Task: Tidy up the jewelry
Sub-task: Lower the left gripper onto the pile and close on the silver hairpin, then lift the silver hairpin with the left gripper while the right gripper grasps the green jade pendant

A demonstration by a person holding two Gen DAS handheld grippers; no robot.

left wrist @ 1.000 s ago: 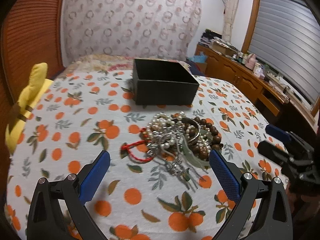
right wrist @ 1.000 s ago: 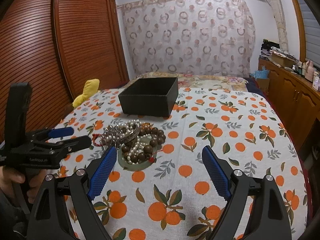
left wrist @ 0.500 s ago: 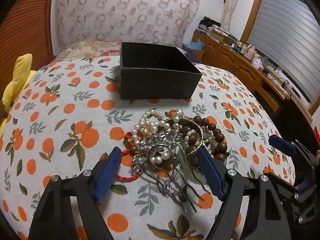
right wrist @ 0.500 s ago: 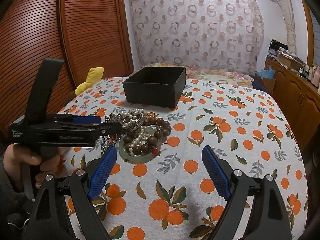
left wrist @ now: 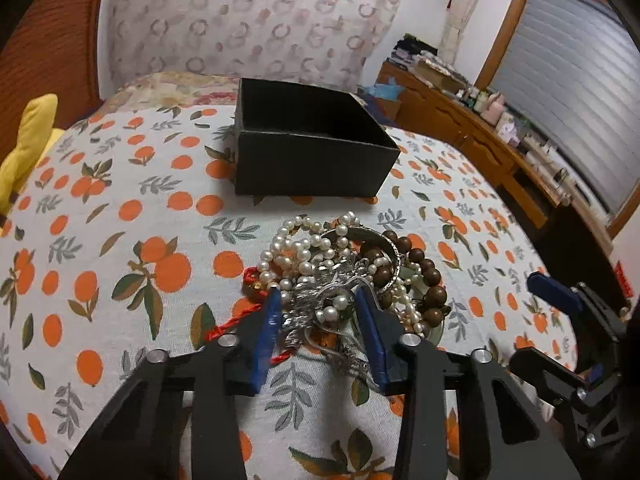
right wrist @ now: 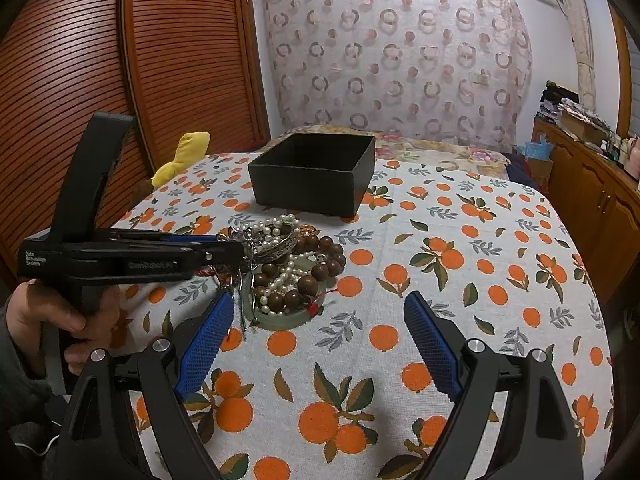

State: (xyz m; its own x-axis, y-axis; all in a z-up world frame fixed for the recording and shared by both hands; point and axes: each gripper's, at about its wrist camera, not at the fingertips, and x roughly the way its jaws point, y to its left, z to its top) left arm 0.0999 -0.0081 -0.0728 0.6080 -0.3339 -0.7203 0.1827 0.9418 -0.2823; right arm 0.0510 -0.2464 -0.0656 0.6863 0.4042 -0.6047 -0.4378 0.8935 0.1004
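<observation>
My left gripper (left wrist: 316, 306) has its jaws half-closed around the silver hairpin (left wrist: 320, 300) in the jewelry pile (left wrist: 348, 272) before the black box (left wrist: 312, 152), so I'd squeeze gently and lift slowly to avoid snagging pearls, right gripper (right wrist: 320, 320) gaping, empty.

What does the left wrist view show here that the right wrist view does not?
Only the left wrist view shows the left gripper with its fingers astride the silver piece, and the window blinds. Only the right wrist view shows the person's left hand, the slatted wooden doors, and the open right gripper. Both show the black box and jewelry pile.
</observation>
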